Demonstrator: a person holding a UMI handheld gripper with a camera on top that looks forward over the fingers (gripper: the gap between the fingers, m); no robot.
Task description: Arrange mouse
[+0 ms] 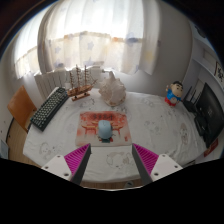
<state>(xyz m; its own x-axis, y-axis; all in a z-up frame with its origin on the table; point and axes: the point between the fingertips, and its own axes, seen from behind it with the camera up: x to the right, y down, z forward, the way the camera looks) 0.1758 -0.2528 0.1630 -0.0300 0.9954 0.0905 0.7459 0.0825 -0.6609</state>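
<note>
A light blue mouse (104, 129) lies on a patterned orange mouse mat (105, 124) on the white cloth-covered table (150, 125), just beyond my fingers. My gripper (112, 162) is open and empty, held above the table in front of the mat. Its left pad (78, 159) and right pad (146, 158) stand wide apart, with only white cloth between them.
A black keyboard (49, 108) lies at the left. A model ship (82, 80) and a white shell-like ornament (112, 92) stand at the back. A blue cartoon figure (174, 95) and a dark monitor (209, 108) are at the right. Curtains hang behind.
</note>
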